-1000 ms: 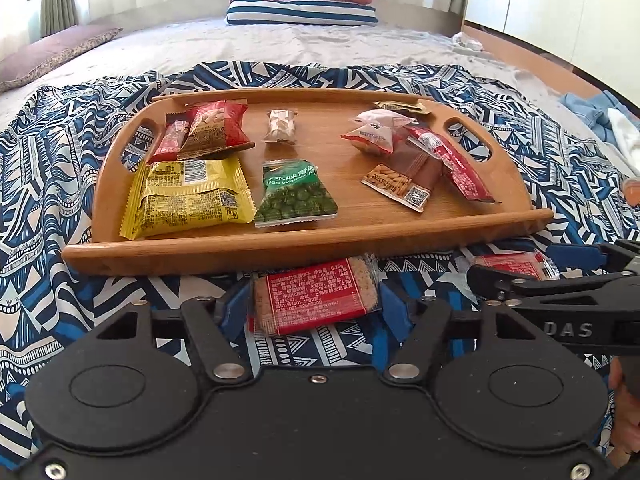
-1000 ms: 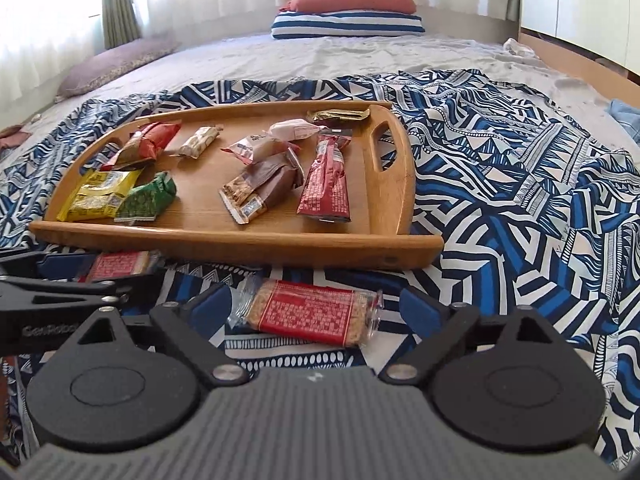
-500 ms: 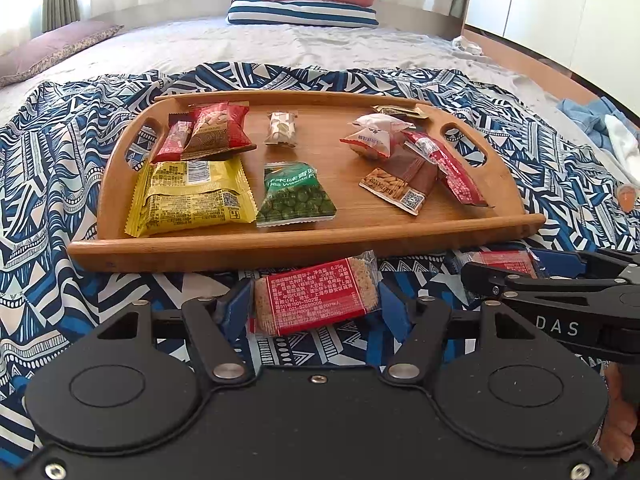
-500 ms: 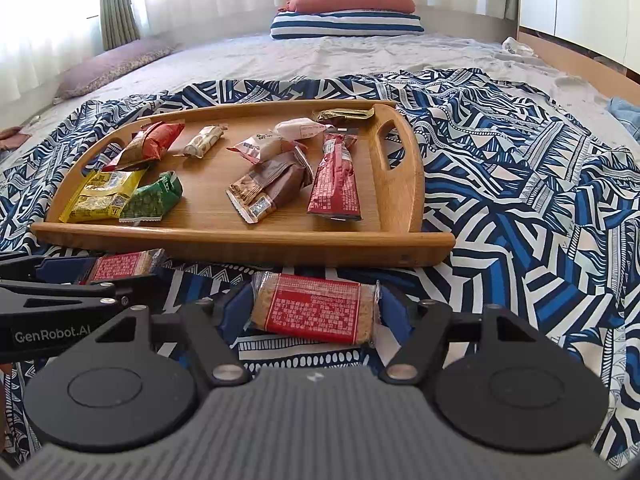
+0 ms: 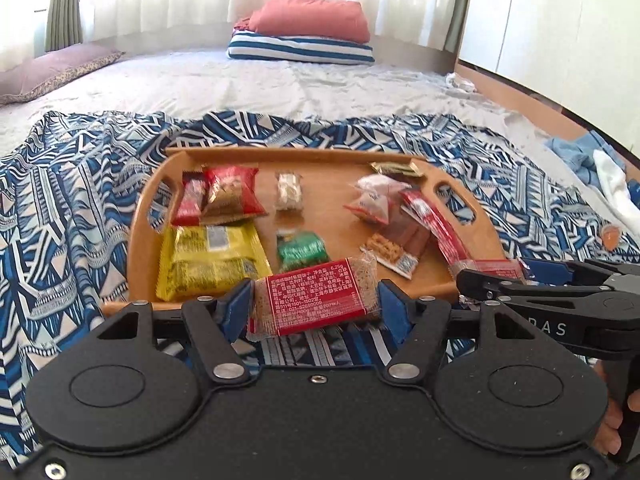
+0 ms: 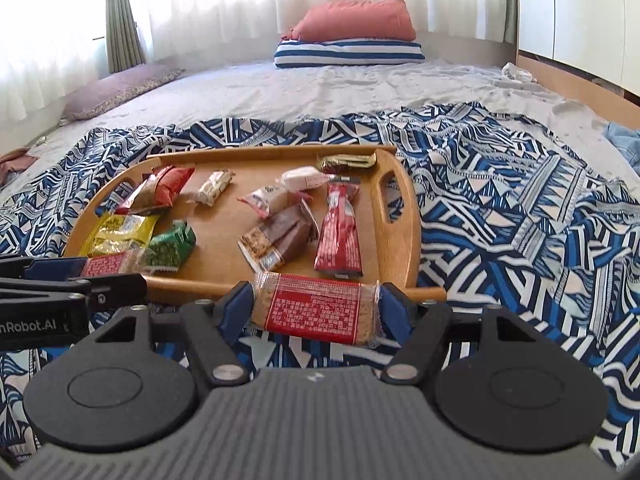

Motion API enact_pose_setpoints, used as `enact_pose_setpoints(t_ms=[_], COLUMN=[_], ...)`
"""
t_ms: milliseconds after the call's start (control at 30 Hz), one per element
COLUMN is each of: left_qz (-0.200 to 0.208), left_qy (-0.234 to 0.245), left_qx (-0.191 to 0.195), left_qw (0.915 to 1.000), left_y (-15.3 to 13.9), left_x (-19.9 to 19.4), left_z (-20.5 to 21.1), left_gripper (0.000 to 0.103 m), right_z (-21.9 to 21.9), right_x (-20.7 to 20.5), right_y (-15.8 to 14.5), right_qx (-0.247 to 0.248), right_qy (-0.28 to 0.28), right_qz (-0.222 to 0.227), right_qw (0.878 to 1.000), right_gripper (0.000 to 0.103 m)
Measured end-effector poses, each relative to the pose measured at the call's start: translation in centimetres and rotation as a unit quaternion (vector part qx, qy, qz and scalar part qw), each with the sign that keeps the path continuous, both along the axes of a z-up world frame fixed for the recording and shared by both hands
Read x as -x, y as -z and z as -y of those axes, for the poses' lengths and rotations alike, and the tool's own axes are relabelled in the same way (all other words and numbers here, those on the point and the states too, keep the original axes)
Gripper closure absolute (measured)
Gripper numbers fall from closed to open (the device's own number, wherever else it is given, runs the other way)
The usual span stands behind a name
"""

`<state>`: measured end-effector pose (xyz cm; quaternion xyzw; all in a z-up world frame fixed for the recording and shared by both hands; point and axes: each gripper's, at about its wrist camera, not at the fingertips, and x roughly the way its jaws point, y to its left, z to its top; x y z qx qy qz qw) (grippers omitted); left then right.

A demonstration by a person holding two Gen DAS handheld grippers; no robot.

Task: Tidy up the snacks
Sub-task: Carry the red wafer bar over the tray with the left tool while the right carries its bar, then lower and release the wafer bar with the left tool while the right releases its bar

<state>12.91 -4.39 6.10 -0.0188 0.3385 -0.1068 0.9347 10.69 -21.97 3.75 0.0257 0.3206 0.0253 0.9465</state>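
Note:
My left gripper (image 5: 316,304) is shut on a red-labelled cracker bar (image 5: 316,300) and holds it raised above the patterned cloth, just before the wooden tray's (image 5: 344,160) near rim. My right gripper (image 6: 316,306) is shut on a second red cracker bar (image 6: 316,308), also raised at the near rim of the tray (image 6: 400,184). Each gripper shows at the side of the other's view, the right gripper (image 5: 492,276) and the left gripper (image 6: 108,270). The tray holds several snack packets, among them a yellow one (image 5: 208,260) and a green one (image 5: 300,250).
The tray lies on a blue and white patterned cloth (image 6: 520,208) spread over a bed. Pillows (image 5: 304,36) are stacked at the far end, another pillow (image 5: 52,72) at the far left. Blue and white clothes (image 5: 592,160) lie at the right.
Both grippers have lifted their cracker bars off the cloth and moved up toward the tray's near rim. The right gripper closed on its bar during this time.

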Motion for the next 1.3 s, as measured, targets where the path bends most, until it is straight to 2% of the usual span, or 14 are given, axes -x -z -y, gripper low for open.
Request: enact_pose_setpoints(t_ms=[300, 500, 633, 900, 1300], left_qz=[0.004, 0.001, -0.017, -0.035, -0.043], left_qy=[-0.012, -0.006, -0.006, -0.006, -0.009], left_qx=[0.014, 0.015, 0.009, 0.001, -0.013], left_qw=[0.9998, 0.9999, 0.9998, 0.9994, 0.999], left_y=[-1.1, 0.0, 1.2, 3.2, 4.4], left_x=[-4.7, -7.9, -10.0, -12.6, -14.1], left_z=[-1.6, -1.2, -0.5, 0.3, 0.7], left_gripper=[0.038, 0.038, 0.038, 0.038, 0.038], right_z=[-1.0, -1.2, -1.1, -2.6, -4.2], right_x=[-3.8, -8.7, -12.4, -17.6, -20.1], right_y=[-1.5, -2.6, -2.6, -1.2, 1.2], right_qx=[0.007, -0.004, -0.022, -0.019, -0.02], right_qy=[-0.029, -0.042, -0.049, -0.065, -0.091], right_qz=[0.015, 0.004, -0.016, -0.035, -0.052], right_qw=[0.999, 0.999, 0.998, 0.997, 0.994], right_gripper=[0.031, 0.031, 0.031, 0.031, 0.031])
